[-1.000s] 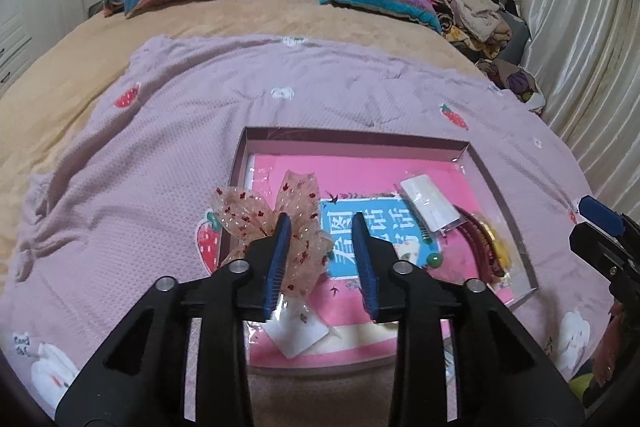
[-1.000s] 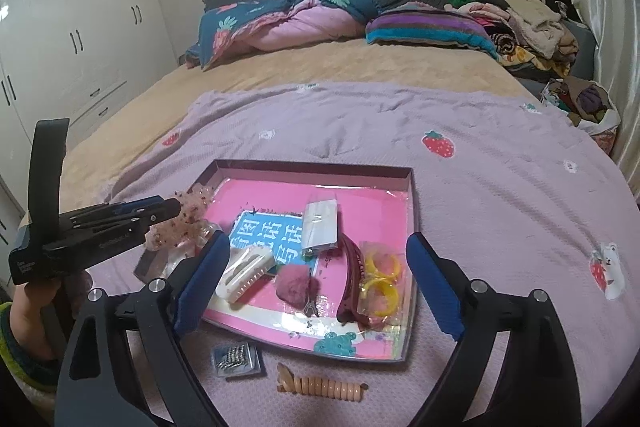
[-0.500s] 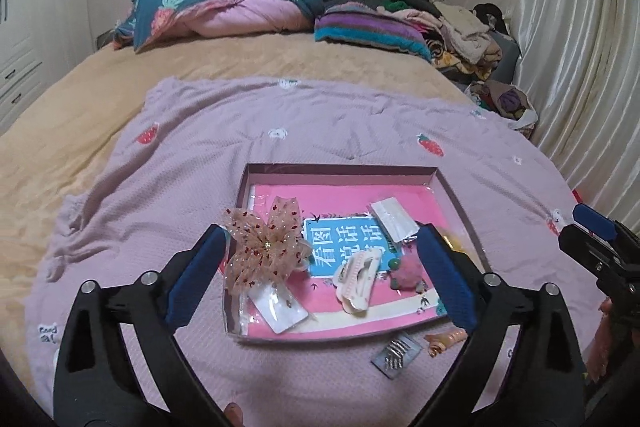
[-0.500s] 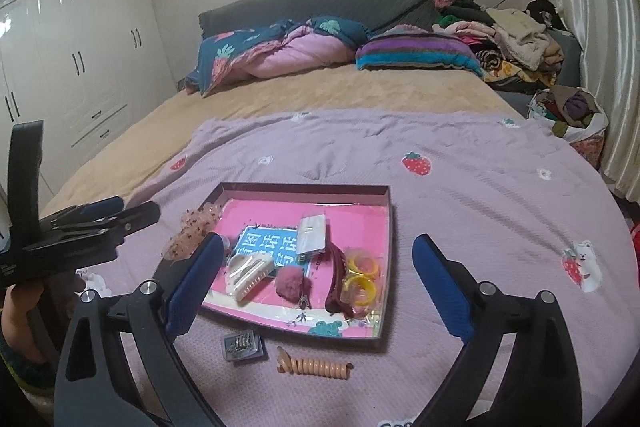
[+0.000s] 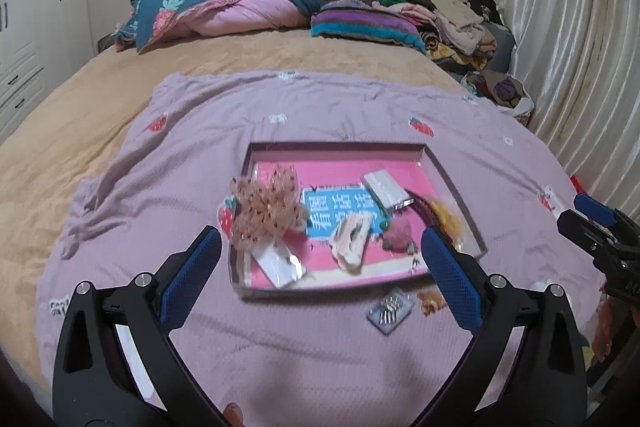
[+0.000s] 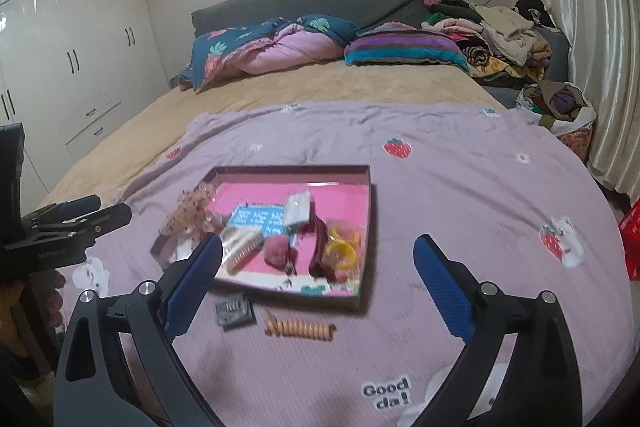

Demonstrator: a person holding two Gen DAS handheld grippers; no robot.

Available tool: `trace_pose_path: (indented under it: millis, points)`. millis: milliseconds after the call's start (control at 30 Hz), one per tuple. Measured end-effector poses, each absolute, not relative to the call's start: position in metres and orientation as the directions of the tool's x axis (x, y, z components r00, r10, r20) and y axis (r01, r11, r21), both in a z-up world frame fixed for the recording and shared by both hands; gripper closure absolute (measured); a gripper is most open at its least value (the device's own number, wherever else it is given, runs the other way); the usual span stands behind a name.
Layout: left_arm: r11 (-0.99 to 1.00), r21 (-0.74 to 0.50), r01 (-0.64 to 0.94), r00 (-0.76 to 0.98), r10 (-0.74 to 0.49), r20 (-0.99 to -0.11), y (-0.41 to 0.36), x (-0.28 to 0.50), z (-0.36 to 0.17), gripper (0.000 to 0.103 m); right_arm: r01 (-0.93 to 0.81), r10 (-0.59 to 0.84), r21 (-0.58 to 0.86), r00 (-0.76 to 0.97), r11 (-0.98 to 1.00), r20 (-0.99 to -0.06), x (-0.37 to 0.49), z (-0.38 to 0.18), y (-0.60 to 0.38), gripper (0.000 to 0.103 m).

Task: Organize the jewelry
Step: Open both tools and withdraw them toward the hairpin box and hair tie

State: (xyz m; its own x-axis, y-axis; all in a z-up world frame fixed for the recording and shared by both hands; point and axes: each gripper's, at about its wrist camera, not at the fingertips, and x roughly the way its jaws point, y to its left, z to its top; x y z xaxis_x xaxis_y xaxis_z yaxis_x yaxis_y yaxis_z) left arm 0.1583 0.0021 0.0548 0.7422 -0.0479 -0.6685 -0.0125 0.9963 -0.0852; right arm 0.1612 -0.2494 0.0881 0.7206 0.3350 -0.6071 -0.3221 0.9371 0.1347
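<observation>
A shallow tray (image 5: 336, 146) (image 6: 370, 211) with a pink lining lies on the purple blanket. In it are a sheer dotted bow (image 5: 266, 211) (image 6: 188, 213) on its left rim, a cream claw clip (image 5: 352, 239) (image 6: 240, 242), a pink pom-pom (image 5: 398, 231) (image 6: 277, 251), a dark red clip (image 6: 318, 247), yellow hair ties (image 6: 342, 251) and a white packet (image 5: 386, 189) (image 6: 298, 209). A small packet of pins (image 5: 390, 310) (image 6: 234, 311) and an orange spiral hair tie (image 6: 300, 327) (image 5: 431, 301) lie on the blanket before the tray. My left gripper (image 5: 320, 275) and right gripper (image 6: 318, 287) are both open and empty, held back from the tray.
The blanket (image 6: 460, 187) covers the near half of a bed with a tan sheet (image 5: 240, 55). Pillows and a folded quilt (image 5: 224, 11) lie at the headboard, a pile of clothes (image 5: 452, 23) at the far right. Curtains (image 5: 580, 67) hang on the right, white wardrobes (image 6: 72, 59) on the left.
My left gripper has opened, let go of the dotted bow on the tray's left rim, and pulled back and up. My right gripper has also drawn back, staying open.
</observation>
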Motion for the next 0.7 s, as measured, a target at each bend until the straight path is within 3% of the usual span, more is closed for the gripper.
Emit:
trace_pose_path:
  millis: [700]
  points:
    - [0.998, -0.048, 0.037, 0.657, -0.060, -0.752, -0.027, 0.136, 0.004, 0.010, -0.331, 0.308, 0.111, 0.633, 0.937, -0.710, 0.128, 0.025, -0.264, 0.007]
